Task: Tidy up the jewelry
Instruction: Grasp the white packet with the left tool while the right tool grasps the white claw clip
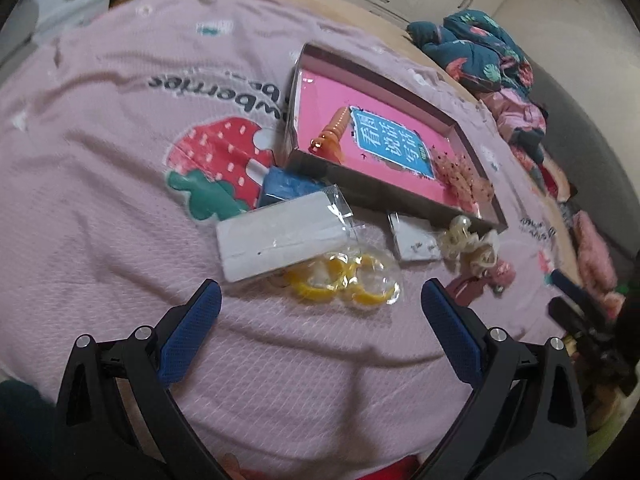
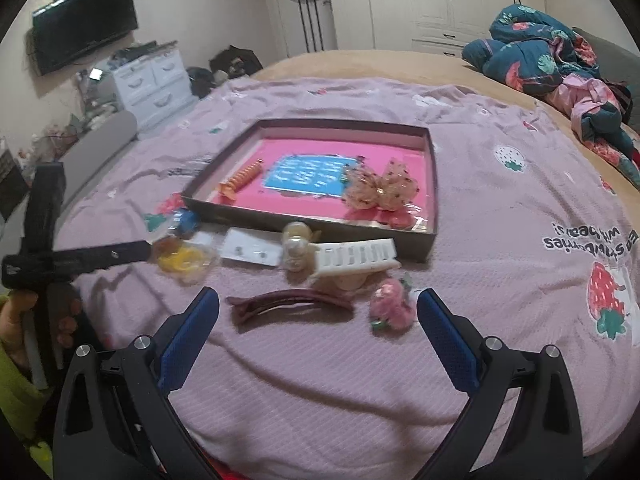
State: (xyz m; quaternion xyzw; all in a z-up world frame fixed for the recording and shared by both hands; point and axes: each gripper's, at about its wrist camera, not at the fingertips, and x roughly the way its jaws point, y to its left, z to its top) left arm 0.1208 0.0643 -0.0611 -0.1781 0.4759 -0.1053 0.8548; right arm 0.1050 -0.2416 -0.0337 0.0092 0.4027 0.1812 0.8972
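Observation:
A shallow grey box (image 2: 312,222) with a pink floor lies on the pink bedspread; inside it are an orange spiral clip (image 2: 242,180) and a peach dotted bow (image 2: 380,190). In front of the box lie a dark red hair clip (image 2: 288,304), a pink flower piece (image 2: 392,308), a white comb clip (image 2: 356,258), a pearl clip (image 2: 296,248), an earring card (image 2: 250,252) and yellow rings in a clear bag (image 1: 344,280). My left gripper (image 1: 320,304) hovers open just short of the rings. My right gripper (image 2: 318,304) stands open around the dark red clip.
A white packet in clear wrap (image 1: 280,236) and a blue item (image 1: 288,186) lie left of the box (image 1: 384,188). Crumpled teal and pink bedding (image 2: 552,64) is piled at the far right. A white drawer unit (image 2: 152,84) and wall TV (image 2: 84,24) stand beyond the bed.

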